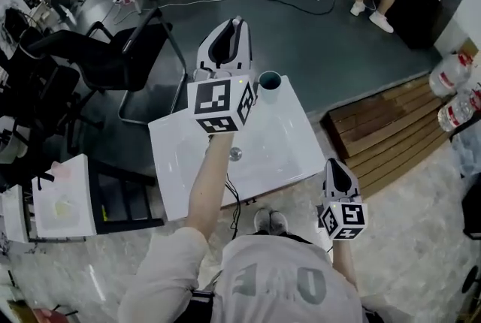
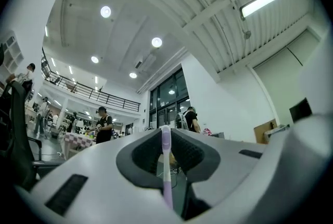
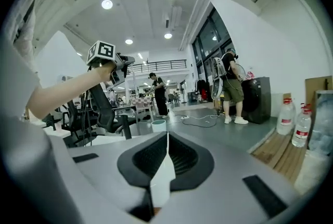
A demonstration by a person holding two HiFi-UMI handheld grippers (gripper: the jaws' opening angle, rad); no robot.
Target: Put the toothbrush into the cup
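Observation:
A purple toothbrush [image 2: 166, 165] is clamped between the dark pads of my left gripper [image 2: 166, 137], its head sticking out past the fingertips. In the head view the left gripper [image 1: 235, 22] is raised above the white table [image 1: 285, 152], just left of the pale green cup [image 1: 269, 83]. The cup stands upright at the table's far edge. In the head view the gripper body hides the toothbrush. My right gripper [image 1: 337, 164] hangs low off the table's near right corner, its jaws closed with nothing in them. Its own view shows the cup [image 3: 158, 124] and the raised left gripper [image 3: 125, 60] ahead.
A small round metal piece [image 1: 235, 154] lies mid-table. A black chair [image 1: 124, 51] stands to the left, a low white side table [image 1: 64, 201] nearer. A wooden pallet [image 1: 383, 126] and water bottles [image 1: 451, 77] are at the right. Cables cross the floor; people stand behind.

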